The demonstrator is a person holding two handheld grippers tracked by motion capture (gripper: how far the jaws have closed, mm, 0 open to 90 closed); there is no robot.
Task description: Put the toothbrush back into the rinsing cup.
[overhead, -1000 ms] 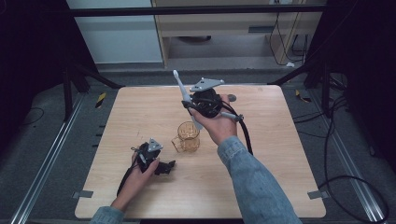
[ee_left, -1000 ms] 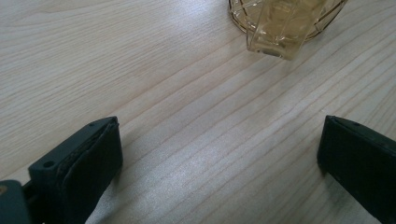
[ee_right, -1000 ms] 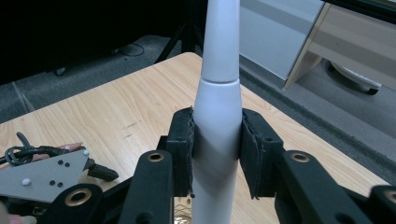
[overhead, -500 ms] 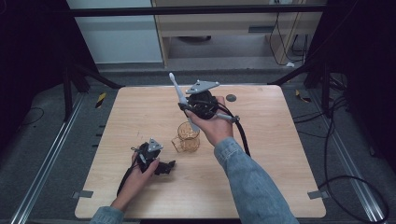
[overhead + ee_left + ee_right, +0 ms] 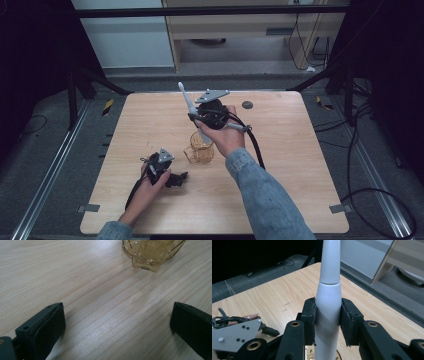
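Note:
My right gripper (image 5: 196, 118) is shut on a white toothbrush-like stick (image 5: 186, 100), which it holds tilted up in the air just beyond an amber glass cup (image 5: 201, 147). In the right gripper view the pads (image 5: 309, 315) clamp the white stick (image 5: 328, 290) on both sides, and the cup's rim (image 5: 312, 353) shows below. My left gripper (image 5: 175, 178) rests on the table left of the cup. Its jaws are wide apart (image 5: 117, 322) with bare wood between them, and they point at the cup (image 5: 150, 252).
A small dark round disc (image 5: 247, 105) lies on the wooden table (image 5: 300, 190) near the far edge. The right gripper's black cable (image 5: 256, 147) trails down beside the forearm. A pale cabinet (image 5: 130, 35) and black frame bars stand beyond the table.
The right gripper has drifted a little left and nearer with the white stick, ending above the cup's far side. The left gripper has stayed put.

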